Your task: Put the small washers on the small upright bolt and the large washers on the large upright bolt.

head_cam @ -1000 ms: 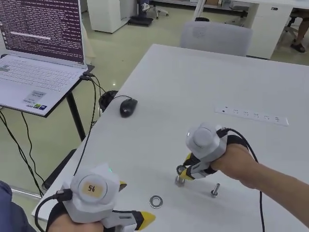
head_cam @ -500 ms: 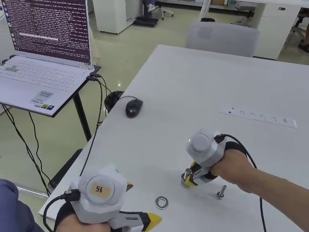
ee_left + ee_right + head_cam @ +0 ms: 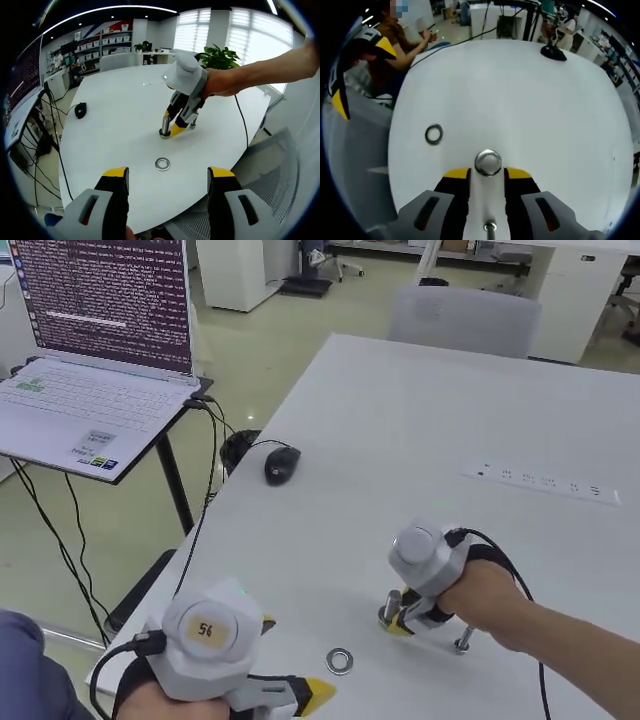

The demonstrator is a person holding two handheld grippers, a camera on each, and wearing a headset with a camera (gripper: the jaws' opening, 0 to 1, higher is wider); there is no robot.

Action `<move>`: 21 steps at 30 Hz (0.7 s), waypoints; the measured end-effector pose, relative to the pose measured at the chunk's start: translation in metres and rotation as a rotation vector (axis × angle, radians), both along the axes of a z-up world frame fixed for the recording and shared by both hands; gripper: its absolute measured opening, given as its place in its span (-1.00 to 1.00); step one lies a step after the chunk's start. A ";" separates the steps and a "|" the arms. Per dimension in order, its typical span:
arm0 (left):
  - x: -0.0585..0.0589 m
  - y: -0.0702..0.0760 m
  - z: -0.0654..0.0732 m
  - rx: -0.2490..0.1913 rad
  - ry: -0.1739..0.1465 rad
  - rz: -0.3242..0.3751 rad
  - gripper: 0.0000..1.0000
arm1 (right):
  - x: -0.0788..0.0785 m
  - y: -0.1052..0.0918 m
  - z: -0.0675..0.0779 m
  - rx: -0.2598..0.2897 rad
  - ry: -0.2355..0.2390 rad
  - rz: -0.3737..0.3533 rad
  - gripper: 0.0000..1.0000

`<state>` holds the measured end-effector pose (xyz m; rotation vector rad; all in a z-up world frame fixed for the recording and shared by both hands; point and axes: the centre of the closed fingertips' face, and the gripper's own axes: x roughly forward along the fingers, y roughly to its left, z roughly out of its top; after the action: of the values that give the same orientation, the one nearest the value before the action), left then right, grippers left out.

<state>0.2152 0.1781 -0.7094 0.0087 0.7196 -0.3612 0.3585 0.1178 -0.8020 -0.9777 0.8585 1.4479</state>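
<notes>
— Right gripper [image 3: 402, 624] has drawn back off the large bolt [image 3: 392, 606]. Half a second ago it covered the bolt; now the bolt stands free, just in front of the tips.
— And the jaws?
— Narrow, with a slim gap where the desk [image 3: 400, 420] shows through. They hold nothing. The small bolt [image 3: 462, 642] stands just behind them, beside the hand [image 3: 485, 595].
— Where is the washer [image 3: 339, 660]?
— It lies flat near the desk's near edge, apart from both bolts, straight ahead of the left gripper [image 3: 167, 174]. Those jaws are wide and hold nothing.
— Is there room to move?
— The left gripper hangs at the near left corner, partly over the edge. Beyond the bolts the desk is bare up to the mouse [image 3: 282, 464] by the left edge and the power strip [image 3: 545, 483] toward the far right.
</notes>
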 end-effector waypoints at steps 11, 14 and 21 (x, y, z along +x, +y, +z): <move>-0.001 -0.008 -0.003 -0.005 0.004 -0.018 0.26 | -0.037 -0.013 0.006 0.028 0.025 0.080 -0.53; -0.001 -0.009 -0.003 -0.002 0.004 -0.022 0.26 | -0.059 -0.008 0.002 0.040 0.048 0.167 -0.54; -0.002 -0.008 -0.002 0.002 0.003 -0.021 0.26 | -0.081 0.021 -0.011 0.070 0.032 0.237 -0.51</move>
<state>0.2137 0.1703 -0.7109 0.0175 0.7235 -0.3805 0.2774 0.1392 -0.8125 -1.0316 0.7277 1.6874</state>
